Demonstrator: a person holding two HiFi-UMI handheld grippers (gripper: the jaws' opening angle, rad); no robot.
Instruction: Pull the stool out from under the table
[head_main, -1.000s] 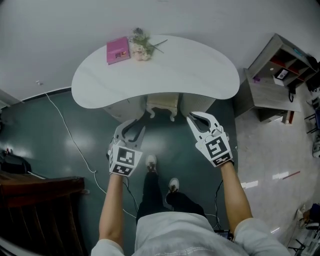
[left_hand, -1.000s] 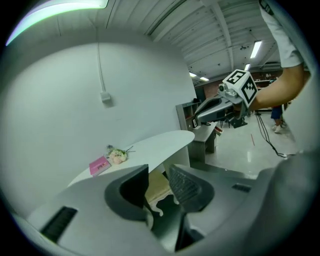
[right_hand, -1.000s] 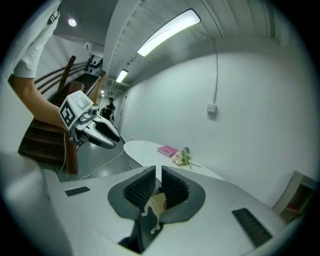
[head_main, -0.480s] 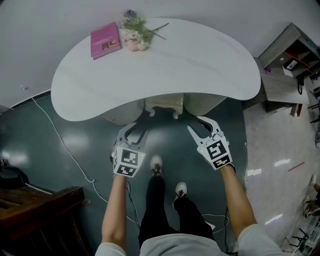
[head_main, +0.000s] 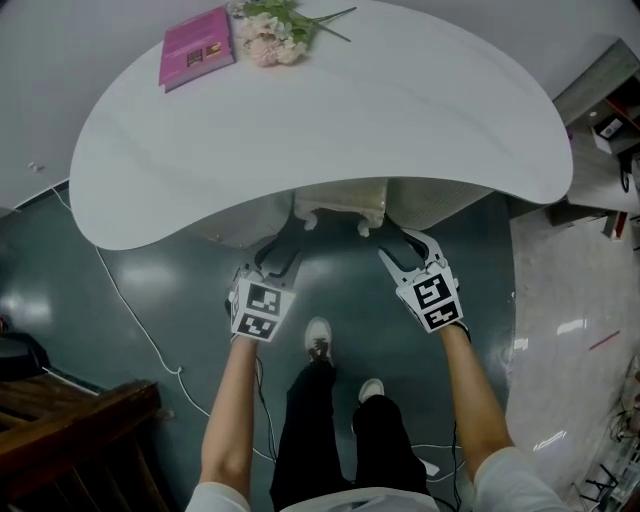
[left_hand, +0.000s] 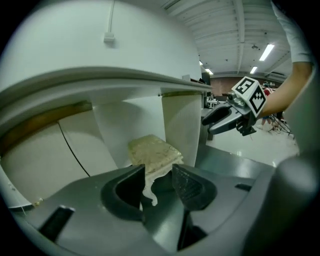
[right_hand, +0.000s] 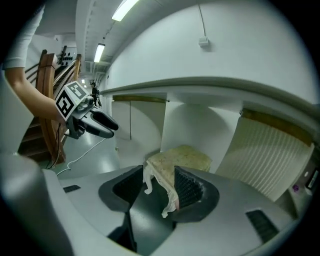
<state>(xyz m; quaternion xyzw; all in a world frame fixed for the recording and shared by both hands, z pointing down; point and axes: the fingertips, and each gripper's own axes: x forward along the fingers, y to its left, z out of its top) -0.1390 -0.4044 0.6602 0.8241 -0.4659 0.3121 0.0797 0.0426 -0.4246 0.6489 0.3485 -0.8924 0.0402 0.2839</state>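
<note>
A small stool (head_main: 340, 204) with a cream cushion and white curved legs stands tucked under the white kidney-shaped table (head_main: 320, 120). My left gripper (head_main: 277, 257) hovers just short of the stool's front left corner, and my right gripper (head_main: 403, 247) just short of its front right corner. Both sets of jaws are opening. In the left gripper view the stool (left_hand: 152, 152) shows beyond the left gripper (left_hand: 157, 180), one leg lined up with the gap and no pad pressing it. In the right gripper view the stool (right_hand: 182, 157) lies close to the right gripper (right_hand: 157, 187), untouched.
A pink book (head_main: 196, 45) and a bunch of flowers (head_main: 272, 20) lie on the tabletop. White table pedestals (left_hand: 181, 125) flank the stool. A white cable (head_main: 130, 315) runs over the dark floor, wooden stairs (head_main: 70, 420) stand at lower left, and a shelf unit (head_main: 610, 110) at right.
I have stepped closer to the table. Both grippers have moved forward, close to the stool's front corners. The right jaws have spread apart, and the left ones have widened a little.
</note>
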